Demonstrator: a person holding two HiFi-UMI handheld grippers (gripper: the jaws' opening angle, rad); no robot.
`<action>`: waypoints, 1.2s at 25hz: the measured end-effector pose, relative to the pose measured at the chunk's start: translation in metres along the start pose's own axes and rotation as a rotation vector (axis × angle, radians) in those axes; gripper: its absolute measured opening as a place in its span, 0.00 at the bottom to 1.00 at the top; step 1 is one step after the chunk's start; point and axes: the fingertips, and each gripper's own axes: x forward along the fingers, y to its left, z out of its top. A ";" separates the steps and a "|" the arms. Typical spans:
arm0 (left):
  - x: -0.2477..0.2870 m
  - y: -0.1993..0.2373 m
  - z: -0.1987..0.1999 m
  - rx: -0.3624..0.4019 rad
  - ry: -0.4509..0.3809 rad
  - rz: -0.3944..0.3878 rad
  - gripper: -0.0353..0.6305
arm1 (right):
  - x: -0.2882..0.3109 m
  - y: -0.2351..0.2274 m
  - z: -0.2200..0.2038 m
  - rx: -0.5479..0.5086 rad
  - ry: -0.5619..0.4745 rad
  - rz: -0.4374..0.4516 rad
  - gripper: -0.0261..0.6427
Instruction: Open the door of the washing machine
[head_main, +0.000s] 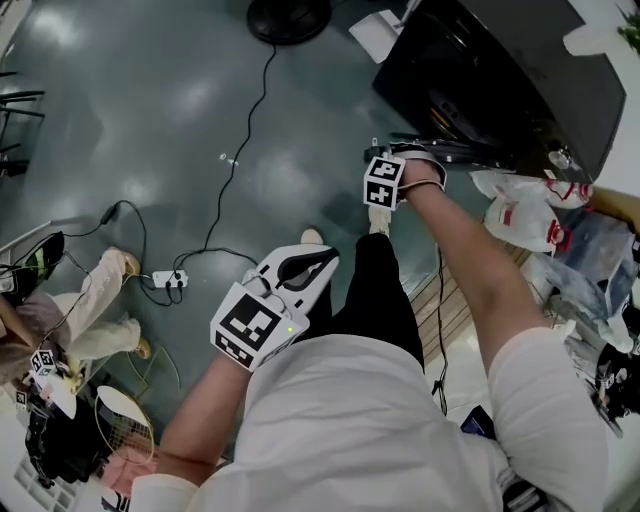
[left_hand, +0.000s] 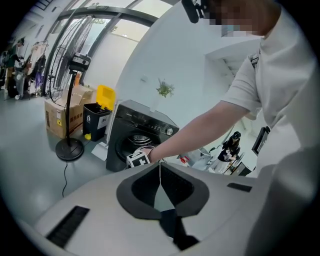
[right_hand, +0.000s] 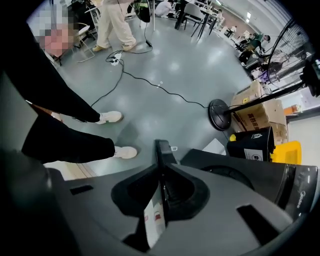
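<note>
The right claw (right_hand: 162, 175) points steeply down and pinches the thin dark edge of the door (right_hand: 159, 150); the door stands upright between the jaws and sticks out past them toward 12 o'clock in the right gripper view; the black washing machine (right_hand: 252, 182) lies at 3 to 4 o'clock of that grip, just beside it; in the head view the machine sits at 1 o'clock of the person, with the right claw at its near left corner; the left claw (left_hand: 160, 172) has its jaws pressed together on nothing, well apart from the machine; its own view shows the machine at 11 o'clock, round front opening in sight.
</note>
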 end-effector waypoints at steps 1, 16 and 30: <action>-0.001 -0.001 -0.002 0.006 0.003 -0.004 0.08 | 0.000 0.006 -0.001 0.006 -0.001 0.000 0.11; -0.007 -0.029 -0.021 0.067 0.035 -0.111 0.08 | -0.015 0.108 -0.021 0.006 0.005 0.018 0.12; 0.001 -0.061 -0.029 0.136 0.082 -0.199 0.08 | -0.027 0.215 -0.071 -0.026 0.022 0.057 0.13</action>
